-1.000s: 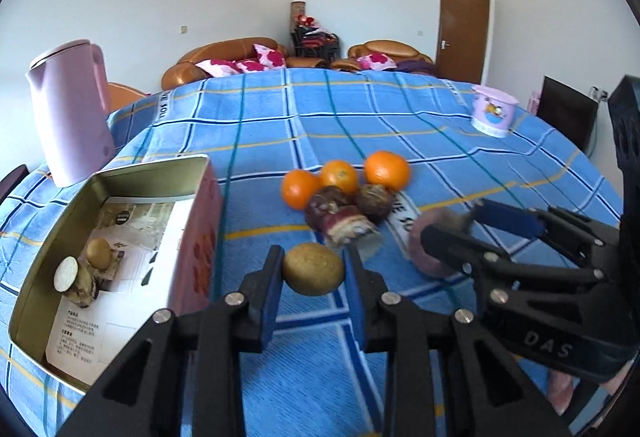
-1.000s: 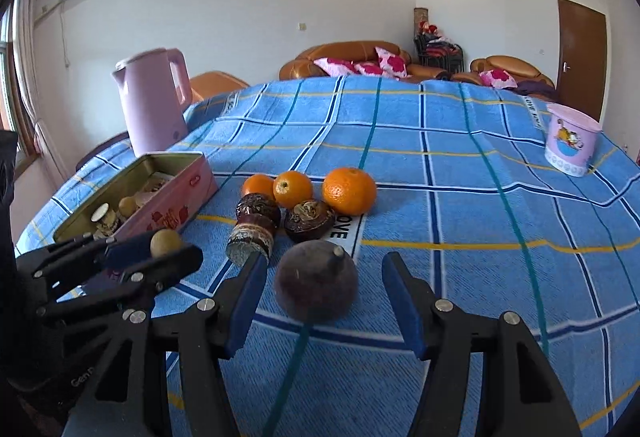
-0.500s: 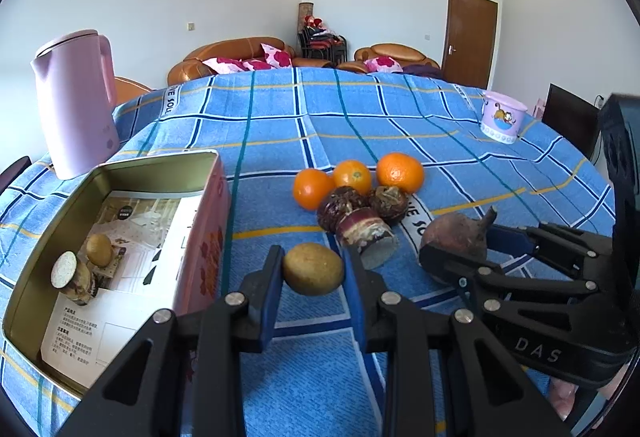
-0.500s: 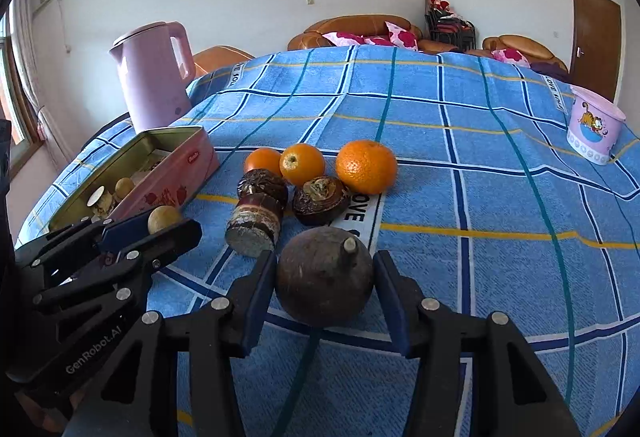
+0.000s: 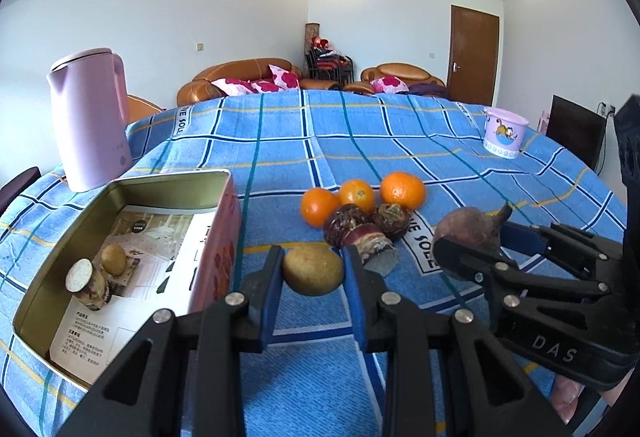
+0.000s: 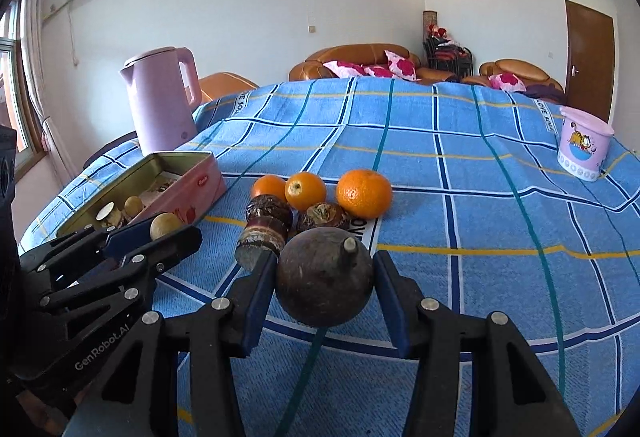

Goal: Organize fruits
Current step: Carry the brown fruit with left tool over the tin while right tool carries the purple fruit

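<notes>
My left gripper (image 5: pixel 313 271) is shut on a brown kiwi (image 5: pixel 313 269) and holds it above the blue checked cloth, right of the open pink tin (image 5: pixel 120 261). My right gripper (image 6: pixel 325 283) is shut on a dark round fruit with a stem (image 6: pixel 325 283), lifted off the cloth. It also shows in the left wrist view (image 5: pixel 468 229). Three oranges (image 5: pixel 402 191) and several dark brown root-like pieces (image 5: pixel 360 233) lie grouped on the cloth ahead. The tin holds a small kiwi (image 5: pixel 113 259) and a cut piece (image 5: pixel 84 277) on a paper sheet.
A pink kettle (image 5: pixel 90 121) stands behind the tin at the left. A small pink cup (image 5: pixel 505 133) stands at the far right of the table. Sofas and a brown door lie beyond the table's far edge.
My right gripper has shut on the dark round fruit and lifted it off the cloth. My left gripper has risen a little with the kiwi still held.
</notes>
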The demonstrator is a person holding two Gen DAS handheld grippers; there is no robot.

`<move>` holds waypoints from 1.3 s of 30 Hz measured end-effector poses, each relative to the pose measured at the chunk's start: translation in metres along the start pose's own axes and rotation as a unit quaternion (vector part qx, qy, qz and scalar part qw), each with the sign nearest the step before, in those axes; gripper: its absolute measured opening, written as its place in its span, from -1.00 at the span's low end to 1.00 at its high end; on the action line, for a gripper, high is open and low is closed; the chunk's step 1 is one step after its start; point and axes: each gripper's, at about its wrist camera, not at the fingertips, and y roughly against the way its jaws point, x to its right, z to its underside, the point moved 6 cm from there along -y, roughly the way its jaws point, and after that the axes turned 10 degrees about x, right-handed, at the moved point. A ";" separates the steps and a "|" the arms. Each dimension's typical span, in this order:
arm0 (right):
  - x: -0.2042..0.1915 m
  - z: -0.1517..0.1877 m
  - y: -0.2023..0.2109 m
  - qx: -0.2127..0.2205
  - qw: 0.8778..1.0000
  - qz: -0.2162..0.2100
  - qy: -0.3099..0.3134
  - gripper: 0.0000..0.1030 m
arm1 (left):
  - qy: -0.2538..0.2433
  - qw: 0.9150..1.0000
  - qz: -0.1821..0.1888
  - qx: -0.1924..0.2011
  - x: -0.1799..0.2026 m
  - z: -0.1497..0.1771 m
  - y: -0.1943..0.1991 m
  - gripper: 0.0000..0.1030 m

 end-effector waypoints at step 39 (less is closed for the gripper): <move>-0.002 -0.009 0.035 0.110 0.994 -0.018 0.010 0.00 | 0.006 0.998 -0.013 0.067 -0.003 -0.008 0.019 -0.40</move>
